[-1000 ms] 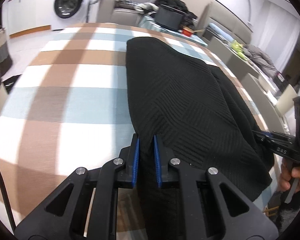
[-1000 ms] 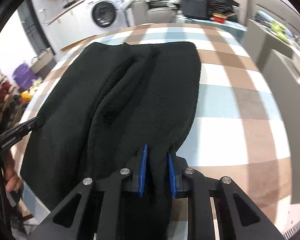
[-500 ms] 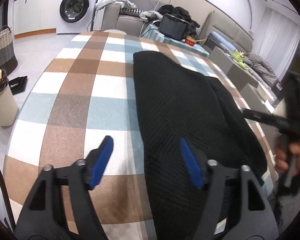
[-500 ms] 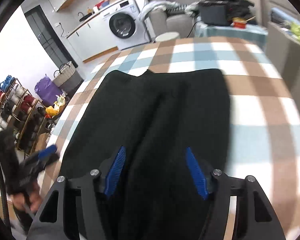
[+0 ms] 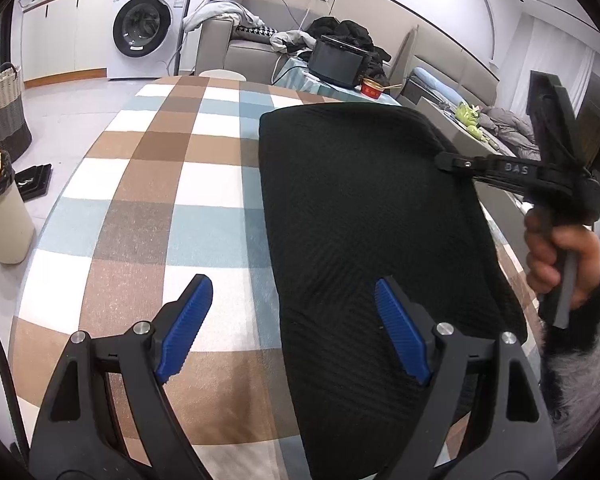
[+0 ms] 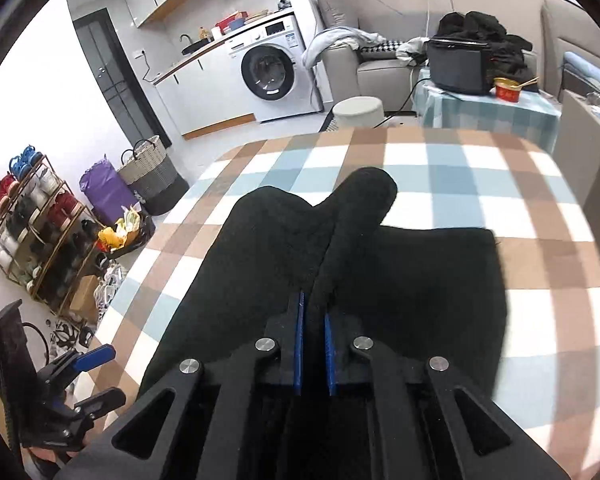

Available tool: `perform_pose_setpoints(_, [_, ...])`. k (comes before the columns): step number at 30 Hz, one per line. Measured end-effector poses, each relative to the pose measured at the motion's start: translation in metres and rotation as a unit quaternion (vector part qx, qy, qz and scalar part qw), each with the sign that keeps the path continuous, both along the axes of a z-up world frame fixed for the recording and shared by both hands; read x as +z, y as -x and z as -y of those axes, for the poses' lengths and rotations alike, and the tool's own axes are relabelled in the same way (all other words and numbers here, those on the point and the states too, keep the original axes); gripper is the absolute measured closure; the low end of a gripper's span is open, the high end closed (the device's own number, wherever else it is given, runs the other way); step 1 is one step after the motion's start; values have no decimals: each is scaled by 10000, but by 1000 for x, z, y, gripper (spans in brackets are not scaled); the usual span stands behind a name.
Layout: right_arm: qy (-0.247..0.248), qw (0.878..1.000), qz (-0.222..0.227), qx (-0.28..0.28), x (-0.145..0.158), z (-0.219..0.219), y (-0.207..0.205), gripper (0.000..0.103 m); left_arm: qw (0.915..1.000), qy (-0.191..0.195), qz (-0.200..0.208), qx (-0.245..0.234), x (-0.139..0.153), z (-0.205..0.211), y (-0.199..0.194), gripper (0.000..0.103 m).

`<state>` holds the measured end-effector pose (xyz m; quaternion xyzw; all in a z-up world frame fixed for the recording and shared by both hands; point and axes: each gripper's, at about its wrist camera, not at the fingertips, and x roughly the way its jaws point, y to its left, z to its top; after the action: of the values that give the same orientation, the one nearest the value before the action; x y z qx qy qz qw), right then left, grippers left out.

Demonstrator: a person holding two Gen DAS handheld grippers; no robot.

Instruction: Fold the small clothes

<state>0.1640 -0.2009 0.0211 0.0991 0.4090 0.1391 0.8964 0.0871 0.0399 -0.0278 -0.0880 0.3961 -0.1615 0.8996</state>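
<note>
I see a black knitted garment with a woven chevron texture point(image 5: 364, 216) lying on a table covered in a brown, blue and white checked cloth point(image 5: 172, 208). In the left wrist view it forms a long, smooth rectangle running away from me along the right half of the table, its near end hanging over the table edge.

My left hand-held gripper point(image 5: 292, 328) hovers above the near end of the garment. Its blue ribbed pads point(image 5: 188, 324) are spread wide and opening, and nothing is pinched between them; one pad is over bare cloth, the other over the black knit.

My right hand-held gripper point(image 6: 313, 344) has its blue pads drawn almost together, clamped on a raised fold of the garment. In the right wrist view that fold stands up as a dark ridge, ending in a rounded tip, with the rest of the fabric spread flat on both sides.

In the left wrist view, a person's hand point(image 5: 560, 264) with a furry dark cuff grips the right tool's handle.
</note>
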Motion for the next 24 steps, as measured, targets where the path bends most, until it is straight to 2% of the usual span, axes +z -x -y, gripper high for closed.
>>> perform_pose_setpoints(2, [243, 9994, -116, -217, -6, 7, -4, 95, 10000, 5, 21, -83, 1, 4, 0, 21])
perform_pose_setpoints(5, [219, 9966, -580, -547, -33, 28, -16, 90, 9998, -132, 0, -162, -3, 14, -1, 21])
perform_pose_setpoints(6, [128, 9943, -880, -593, -44, 34, -18, 90, 9997, -149, -19, -187, -5, 16, -1, 21])
perform_pose_setpoints(7, [-166, 9917, -1151, -554, -52, 41, -15, 90, 9996, -162, -40, -209, -6, 18, -1, 21])
perform_pose_setpoints(9, [-517, 9895, -1287, -405, -62, 49, -6, 78, 9994, -217, -87, -251, -10, 22, 1, 21])
perform_pose_setpoints(11, [-786, 9883, -1296, -166, -65, 49, 14, 59, 9992, -253, -136, -262, -14, 23, 1, 21])
perform_pose_setpoints(13, [-1161, 9837, -1371, 80, -67, 48, 34, 59, 9992, -244, -202, -259, -18, 24, -1, 21])
perform_pose_setpoints(15, [-1192, 9839, -1325, 161, -66, 38, 45, 58, 9990, -213, -260, -292, -22, 25, -4, 21])
perform_pose_setpoints(18, [-827, 9895, -1158, 266, -66, 22, 45, 58, 9987, -237, -309, -337, -26, 29, -7, 21])
perform_pose_setpoints(19, [-616, 9914, -1118, 294, -67, 14, 44, 67, 9986, -255, -308, -342, -26, 30, -7, 21])
perform_pose_setpoints(20, [-483, 9928, -1053, 320, -66, 10, 44, 88, 9986, -269, -303, -347, -26, 30, -7, 21])
perform_pose_setpoints(22, [-239, 9956, -822, 375, -58, 1, 45, 92, 9986, -271, -287, -342, -24, 30, -6, 21])
perform_pose_setpoints(24, [-194, 9979, -460, 408, -35, 2, 58, 93, 9990, -234, -211, -323, -18, 28, -3, 21])
